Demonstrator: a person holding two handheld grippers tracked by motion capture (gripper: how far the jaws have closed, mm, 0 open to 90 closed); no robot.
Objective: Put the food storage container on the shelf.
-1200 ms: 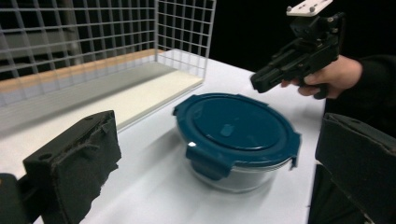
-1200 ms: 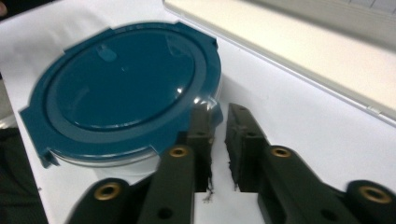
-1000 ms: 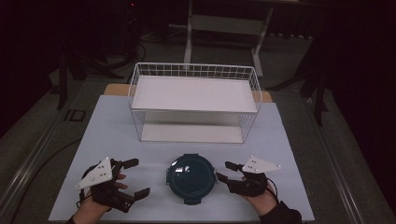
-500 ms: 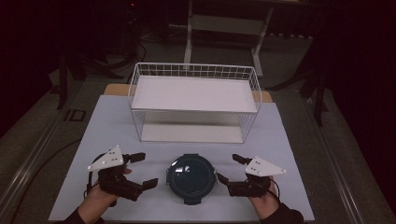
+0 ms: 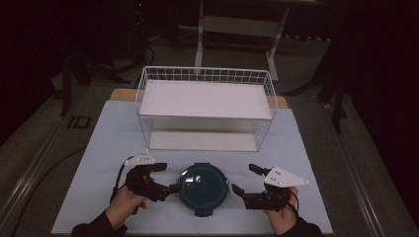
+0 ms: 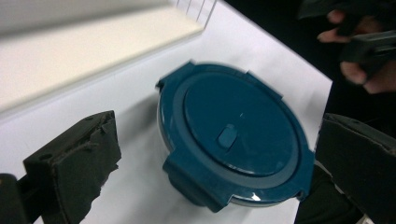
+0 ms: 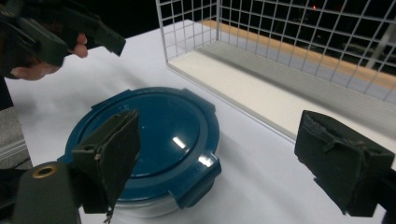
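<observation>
Change since half a second ago: left gripper has moved in toward the table's middle and now sits just beside the container's left edge; right gripper has shifted little, and its jaws now angle toward the container. Container itself has not moved.

Left gripper: jaws spread wide, nothing between them. High view shows its nearer jaw tip at, or just short of, the container's left rim; contact cannot be confirmed. In the left gripper view the round container lies ahead between the two black jaws, its near latch tab toward the camera.

Container: dark teal, lid on, four latch tabs. It rests flat on the white table surface, between the two grippers, in front of the white wire basket and apart from it.

Right gripper: jaws spread wide, empty. It is near the container's right side with a clear gap of table between them. In the right gripper view the container sits ahead toward the left jaw, basket beyond at right.
</observation>
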